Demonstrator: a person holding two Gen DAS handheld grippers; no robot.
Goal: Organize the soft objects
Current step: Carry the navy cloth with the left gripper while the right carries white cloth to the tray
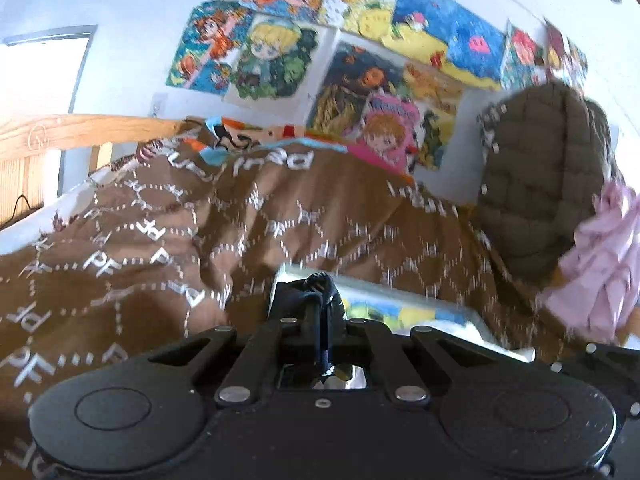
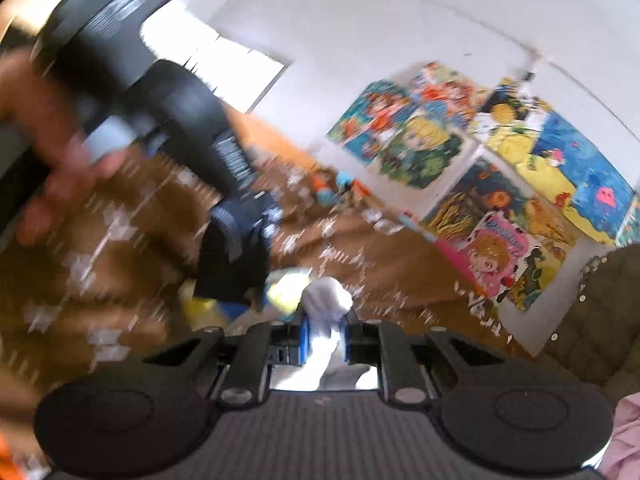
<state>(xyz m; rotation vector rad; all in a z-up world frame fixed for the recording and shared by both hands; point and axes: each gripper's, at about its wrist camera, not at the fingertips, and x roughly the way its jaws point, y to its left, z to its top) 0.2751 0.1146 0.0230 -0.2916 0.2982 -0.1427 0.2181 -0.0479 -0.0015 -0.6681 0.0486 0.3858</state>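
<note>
My left gripper (image 1: 318, 308) is shut on a dark navy cloth (image 1: 316, 286) and holds it above the brown patterned blanket (image 1: 160, 240). In the right wrist view the left gripper (image 2: 236, 248) shows at upper left, with the navy cloth (image 2: 232, 268) hanging from it. My right gripper (image 2: 325, 336) is shut on a white soft cloth (image 2: 326, 300) that bulges out between the blue pads (image 2: 305, 340). A yellow and blue soft thing (image 2: 280, 292) lies on the blanket just beyond it; it also shows in the left wrist view (image 1: 392, 312).
An olive quilted jacket (image 1: 540, 180) and a pink garment (image 1: 600, 264) sit at the right. Colourful posters (image 1: 360, 60) cover the white wall behind the bed. A wooden bed frame (image 1: 60, 132) runs along the far left.
</note>
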